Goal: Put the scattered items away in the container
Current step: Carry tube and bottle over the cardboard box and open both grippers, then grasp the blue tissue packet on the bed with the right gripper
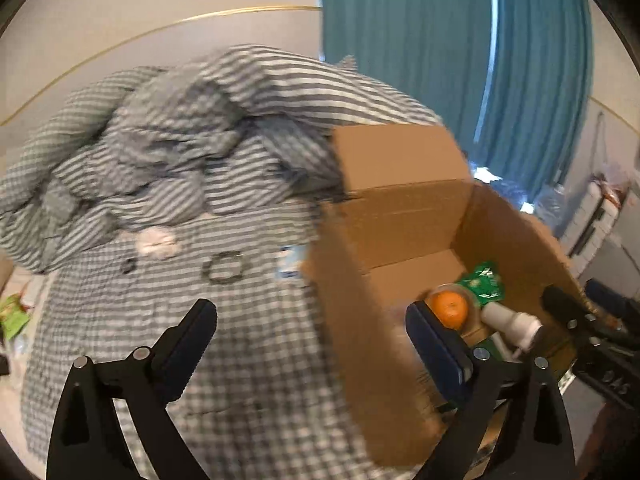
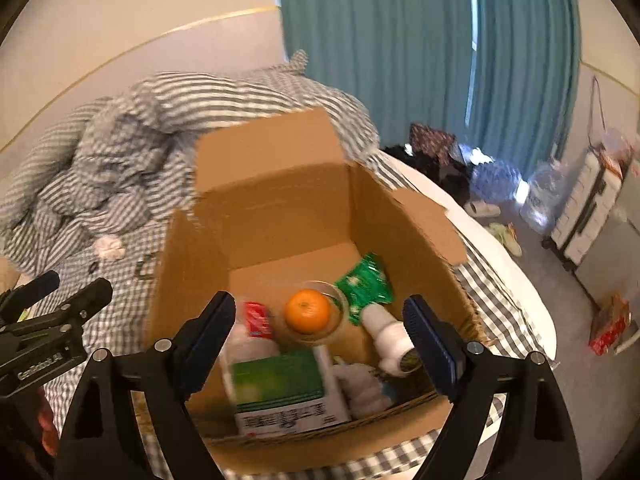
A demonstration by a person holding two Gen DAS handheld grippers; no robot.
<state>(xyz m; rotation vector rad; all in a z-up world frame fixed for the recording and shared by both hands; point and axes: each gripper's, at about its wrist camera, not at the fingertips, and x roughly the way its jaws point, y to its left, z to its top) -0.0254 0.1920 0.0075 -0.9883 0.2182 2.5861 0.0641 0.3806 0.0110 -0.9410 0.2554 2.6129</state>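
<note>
1. The step in hand looks like fetching the next stray thing from the bed: the left gripper [image 1: 312,344] has its jaws wide apart and holds nothing, and it hangs over the checked bedsheet [image 1: 248,360] beside the cardboard box [image 1: 360,320]
2. To do it well, aim for one item at a time; the small dark ring [image 1: 224,268] lies ahead of the left claw, a crumpled white wad [image 1: 156,244] farther off to its left, and a blurred pale-blue packet [image 1: 290,264] sits just beside the box wall
3. The ring lies flat on soft cloth, so I judge the fingers must come down on either side and close gently, or they may pinch the sheet as well
4. The right gripper [image 2: 320,340] is likewise spread open and empty, poised above the box mouth
5. Already in the box lie an orange in a clear cup [image 2: 308,312], a green sachet [image 2: 362,286], a white bottle [image 2: 390,334] and a green-and-white carton [image 2: 284,392]
6. The striped duvet [image 1: 160,140] is heaped behind, well apart from both claws
</note>
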